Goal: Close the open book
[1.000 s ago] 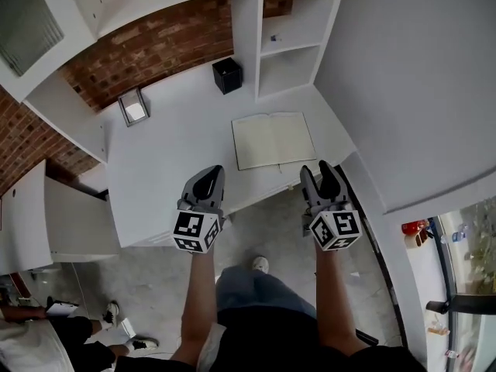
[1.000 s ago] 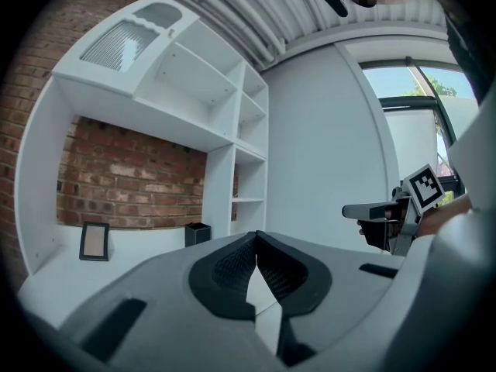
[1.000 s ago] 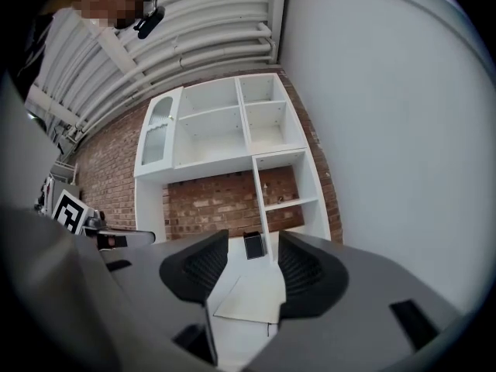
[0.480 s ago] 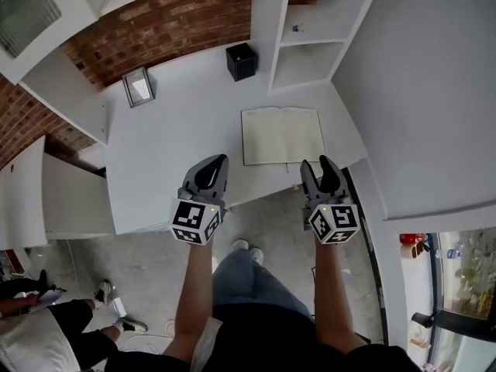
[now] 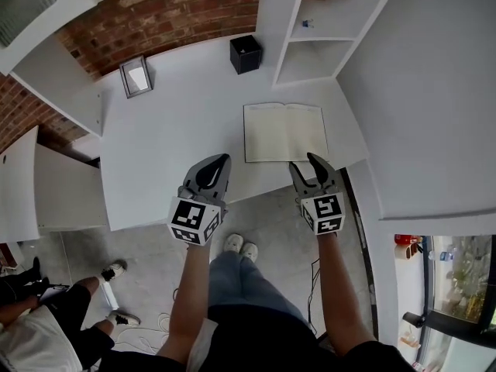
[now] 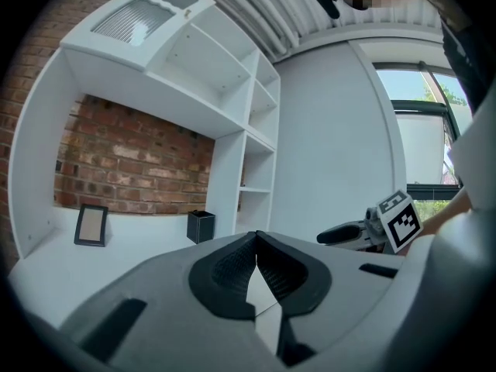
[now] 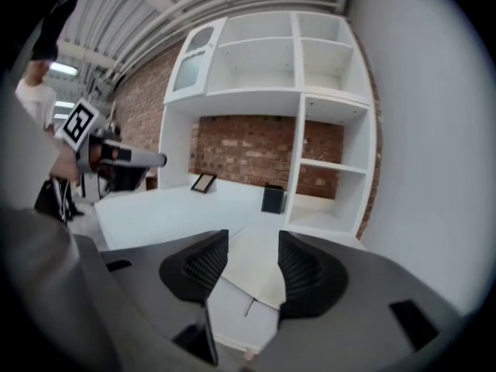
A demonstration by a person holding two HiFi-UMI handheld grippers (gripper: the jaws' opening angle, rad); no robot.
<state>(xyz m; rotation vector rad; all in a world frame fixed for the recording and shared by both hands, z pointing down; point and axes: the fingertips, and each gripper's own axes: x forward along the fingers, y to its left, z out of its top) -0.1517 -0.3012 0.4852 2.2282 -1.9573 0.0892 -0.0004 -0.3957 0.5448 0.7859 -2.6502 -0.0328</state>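
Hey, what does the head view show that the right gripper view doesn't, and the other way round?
Only the head view shows the person's shoes, the grey floor and the marker cube on the right claw. Only the right gripper view shows the ribbed ceiling. Both show the open book just beyond that claw's parted jaws, the black box, the picture frame and the left claw.
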